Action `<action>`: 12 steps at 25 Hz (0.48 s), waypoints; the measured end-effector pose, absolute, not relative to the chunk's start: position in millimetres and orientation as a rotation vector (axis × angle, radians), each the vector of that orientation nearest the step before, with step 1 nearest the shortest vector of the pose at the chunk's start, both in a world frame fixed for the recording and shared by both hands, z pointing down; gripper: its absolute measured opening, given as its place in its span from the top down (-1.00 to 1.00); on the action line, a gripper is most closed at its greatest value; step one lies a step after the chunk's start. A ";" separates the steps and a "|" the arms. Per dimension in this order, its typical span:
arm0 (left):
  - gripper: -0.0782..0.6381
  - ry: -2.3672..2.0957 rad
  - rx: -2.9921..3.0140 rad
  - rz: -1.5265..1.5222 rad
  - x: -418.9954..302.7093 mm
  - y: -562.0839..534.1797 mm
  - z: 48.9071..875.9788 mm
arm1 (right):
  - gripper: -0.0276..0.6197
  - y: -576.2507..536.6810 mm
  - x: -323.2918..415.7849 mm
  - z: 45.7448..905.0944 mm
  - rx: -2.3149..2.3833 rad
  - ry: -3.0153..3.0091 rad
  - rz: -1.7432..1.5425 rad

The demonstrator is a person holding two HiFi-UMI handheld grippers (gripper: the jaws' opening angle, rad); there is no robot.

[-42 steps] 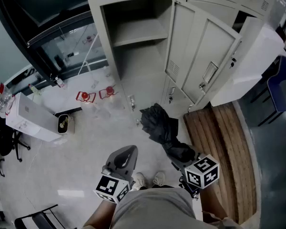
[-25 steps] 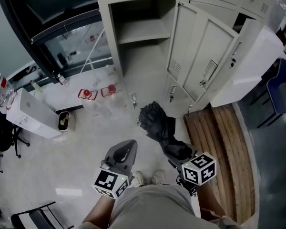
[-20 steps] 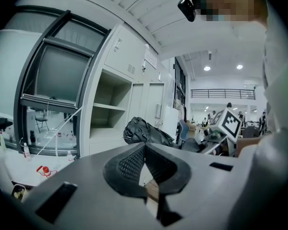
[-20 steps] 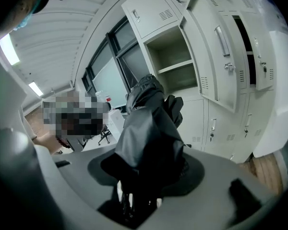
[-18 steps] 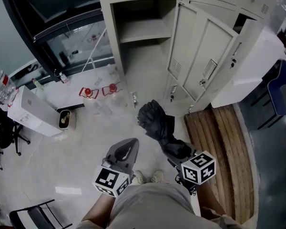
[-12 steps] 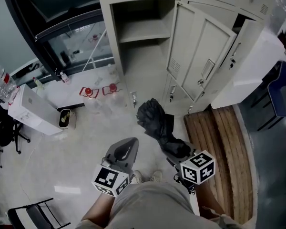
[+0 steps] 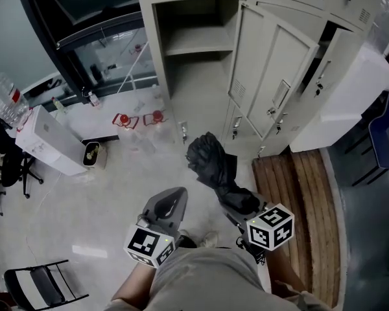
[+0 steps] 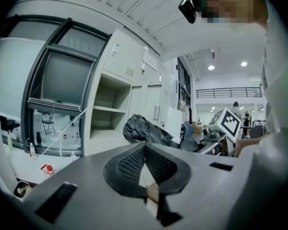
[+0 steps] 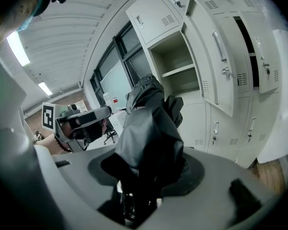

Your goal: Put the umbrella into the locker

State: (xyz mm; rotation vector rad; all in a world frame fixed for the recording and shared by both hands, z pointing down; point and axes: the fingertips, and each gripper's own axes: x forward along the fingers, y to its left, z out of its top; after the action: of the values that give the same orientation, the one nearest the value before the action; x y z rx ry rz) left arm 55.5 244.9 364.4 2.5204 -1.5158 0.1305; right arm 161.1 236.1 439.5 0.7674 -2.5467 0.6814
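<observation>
**Folded umbrella held out in front of the open locker**

The right gripper (image 7: 245,207) is pinching the near end of a black folded umbrella (image 7: 211,164). The umbrella's crumpled fabric is sticking out ahead of the gripper, above the pale floor (image 7: 117,193) and short of the locker (image 7: 149,63). In the right gripper view, the dark cloth is filling the gap between the pads. The locker's tall compartment is standing open, with one shelf (image 7: 198,47) near the top. Its door (image 7: 272,76) is swung out to the right. The left gripper (image 7: 167,206) is hovering beside the umbrella, apart from it, with its jaws pressed together on nothing. A wooden platform (image 7: 298,206) is lying on the floor to the right.
</observation>
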 end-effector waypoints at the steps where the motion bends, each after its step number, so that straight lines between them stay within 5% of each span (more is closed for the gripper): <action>1: 0.74 -1.518 2.518 0.130 58.1 246.7 365.0 | 0.25 237.5 163.4 440.4 0.761 -2.547 0.682; 12: 0.74 -1.547 2.498 0.131 57.6 245.7 370.5 | 0.25 236.0 166.9 446.7 0.732 -2.540 0.676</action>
State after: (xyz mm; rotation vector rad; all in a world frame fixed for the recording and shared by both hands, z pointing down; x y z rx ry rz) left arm 57.6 245.7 370.5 2.4984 -1.5467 0.1311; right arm 166.9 236.0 446.7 0.7325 -2.5396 0.6759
